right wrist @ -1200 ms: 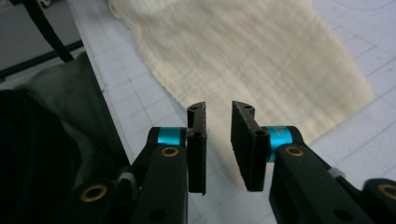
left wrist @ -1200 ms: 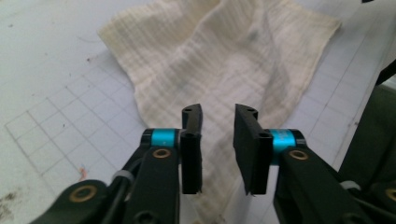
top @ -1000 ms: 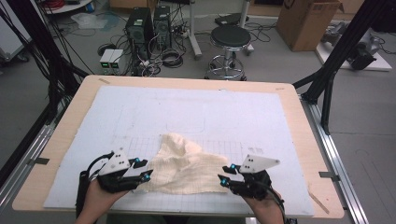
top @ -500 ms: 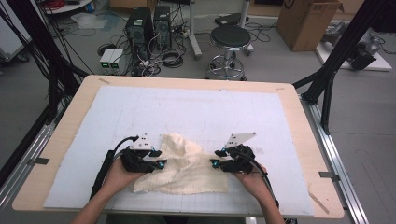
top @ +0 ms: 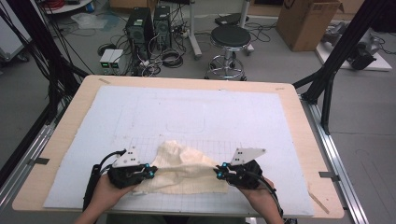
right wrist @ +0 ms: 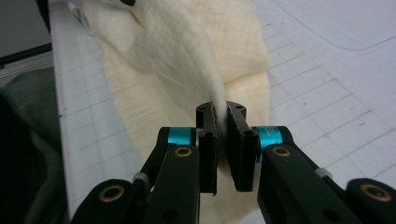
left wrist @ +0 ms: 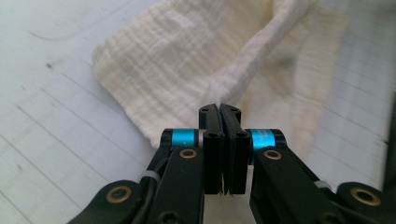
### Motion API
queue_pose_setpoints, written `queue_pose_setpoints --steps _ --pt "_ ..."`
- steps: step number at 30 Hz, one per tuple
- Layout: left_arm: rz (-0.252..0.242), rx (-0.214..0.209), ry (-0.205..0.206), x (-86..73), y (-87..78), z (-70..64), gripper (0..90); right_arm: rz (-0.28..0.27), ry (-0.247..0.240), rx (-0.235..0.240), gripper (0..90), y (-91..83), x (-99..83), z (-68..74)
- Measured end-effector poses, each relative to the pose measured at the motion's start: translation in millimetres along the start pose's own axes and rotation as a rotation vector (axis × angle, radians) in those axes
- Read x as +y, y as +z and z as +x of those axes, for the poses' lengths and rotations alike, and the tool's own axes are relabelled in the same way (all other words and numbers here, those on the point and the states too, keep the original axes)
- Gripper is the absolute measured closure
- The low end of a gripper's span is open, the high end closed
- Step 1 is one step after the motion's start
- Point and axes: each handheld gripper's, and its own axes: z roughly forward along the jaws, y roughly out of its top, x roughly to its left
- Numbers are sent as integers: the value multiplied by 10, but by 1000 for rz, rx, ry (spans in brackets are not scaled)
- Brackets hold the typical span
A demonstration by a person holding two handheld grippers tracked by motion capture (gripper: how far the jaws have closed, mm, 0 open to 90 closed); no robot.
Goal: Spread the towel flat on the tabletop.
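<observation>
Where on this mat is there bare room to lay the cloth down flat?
The white mat is bare from the cloth to the far table edge, and on the strips outside each tool. It is crowded at the near edge, where the left tool and right tool pinch the cloth's two ends.

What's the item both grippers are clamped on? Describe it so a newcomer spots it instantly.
On the wooden table lies a pale gridded mat; at its near edge sits a cream cloth, crumpled, with a crinkled weave. It stretches between the left gripper and right gripper, each pinching an edge, and is the one soft thing there.
</observation>
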Motion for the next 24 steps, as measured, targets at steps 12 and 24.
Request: queue_pose_setpoints --steps 12,24 --pt "-44 -27 -28 170 -72 29 637 56 -56 46 794 27 -132 352" --pt "-22 93 -25 463 410 433 620 -60 -39 14 634 -163 86 172"
